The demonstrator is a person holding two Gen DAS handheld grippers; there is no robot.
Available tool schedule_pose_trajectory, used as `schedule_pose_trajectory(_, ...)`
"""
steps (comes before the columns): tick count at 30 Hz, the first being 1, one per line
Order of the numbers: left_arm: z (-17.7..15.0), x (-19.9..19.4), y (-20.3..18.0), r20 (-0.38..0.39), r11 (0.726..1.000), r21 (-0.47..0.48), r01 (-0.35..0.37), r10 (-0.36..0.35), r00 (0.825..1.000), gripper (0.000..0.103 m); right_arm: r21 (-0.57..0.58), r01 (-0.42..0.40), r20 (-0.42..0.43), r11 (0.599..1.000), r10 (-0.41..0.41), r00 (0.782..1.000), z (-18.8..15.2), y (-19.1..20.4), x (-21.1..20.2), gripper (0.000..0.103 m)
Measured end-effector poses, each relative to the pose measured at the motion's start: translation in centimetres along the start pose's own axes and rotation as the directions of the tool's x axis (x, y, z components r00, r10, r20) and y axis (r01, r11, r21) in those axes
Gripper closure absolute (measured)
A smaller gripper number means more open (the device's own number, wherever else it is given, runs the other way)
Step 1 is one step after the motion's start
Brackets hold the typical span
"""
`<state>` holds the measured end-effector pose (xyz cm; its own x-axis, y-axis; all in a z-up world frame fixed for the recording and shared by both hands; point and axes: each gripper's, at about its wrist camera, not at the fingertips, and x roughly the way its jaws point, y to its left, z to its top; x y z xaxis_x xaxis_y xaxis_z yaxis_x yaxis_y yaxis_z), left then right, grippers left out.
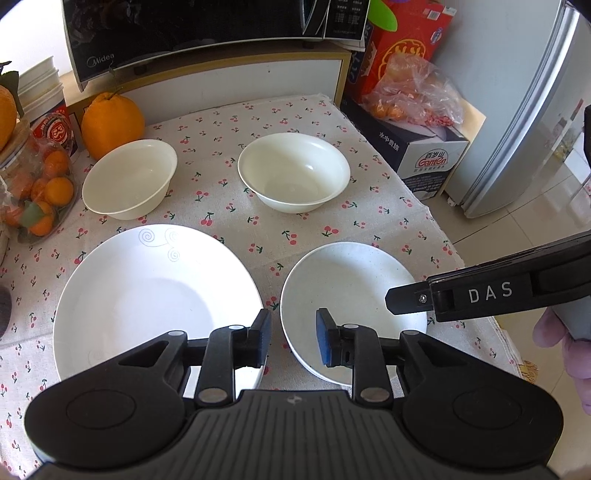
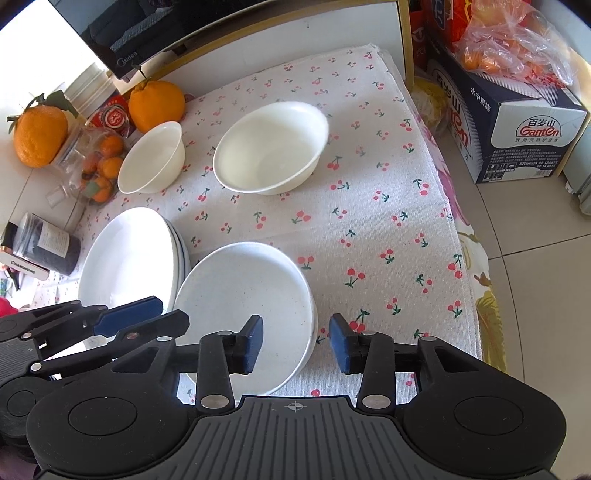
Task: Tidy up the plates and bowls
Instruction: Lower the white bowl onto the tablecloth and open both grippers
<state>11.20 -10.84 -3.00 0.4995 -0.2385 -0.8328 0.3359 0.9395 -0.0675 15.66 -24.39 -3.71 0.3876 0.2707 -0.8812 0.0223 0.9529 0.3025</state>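
On the cherry-print cloth lie a large white plate (image 1: 155, 295) (image 2: 129, 258) at near left and a smaller speckled plate (image 1: 351, 295) (image 2: 243, 306) to its right. Behind them stand two cream bowls: a smaller one (image 1: 129, 181) (image 2: 153, 162) at far left and a wider one (image 1: 295, 173) (image 2: 271, 147) at far right. My left gripper (image 1: 291, 341) is open and empty, above the gap between the two plates; it also shows in the right wrist view (image 2: 147, 317). My right gripper (image 2: 295, 343) is open and empty over the small plate's right rim; its finger (image 1: 406, 299) shows at the right.
A microwave (image 1: 207, 29) stands behind on a cabinet. Large oranges (image 1: 110, 122) (image 2: 40, 136), a jar of small oranges (image 1: 40, 188) and paper cups (image 1: 40, 92) crowd the left. Boxes with a bag of fruit (image 1: 417, 92) (image 2: 517, 122) and a fridge (image 1: 535, 129) stand right of the table edge.
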Motion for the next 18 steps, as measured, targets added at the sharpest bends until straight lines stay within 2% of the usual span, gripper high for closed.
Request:
schedule_pose_trajectory(5, 0.3, -0.7, 0.3, 0.019, 1.000, -0.005, -0.011, 0.011, 1.000, 0.064, 0.001, 0.007, 0.015, 1.000, -0.007, 1.000, 0.5, 0.2, -0.7, 0.049)
schedule_pose_trajectory(11, 0.9, -1.6, 1.0, 0.047, 0.999, -0.023, -0.031, 0.032, 0.998, 0.044, 0.003, 0.011, 0.041, 1.000, -0.011, 0.999, 1.4, 0.7, -1.6, 0.033)
schedule_pose_trajectory(18, 1.7, -2.0, 2.1, 0.064, 0.997, -0.044, -0.067, 0.070, 0.995, 0.013, -0.011, 0.018, 0.069, 1.000, -0.017, 0.997, 2.8, 1.5, -2.2, 0.019)
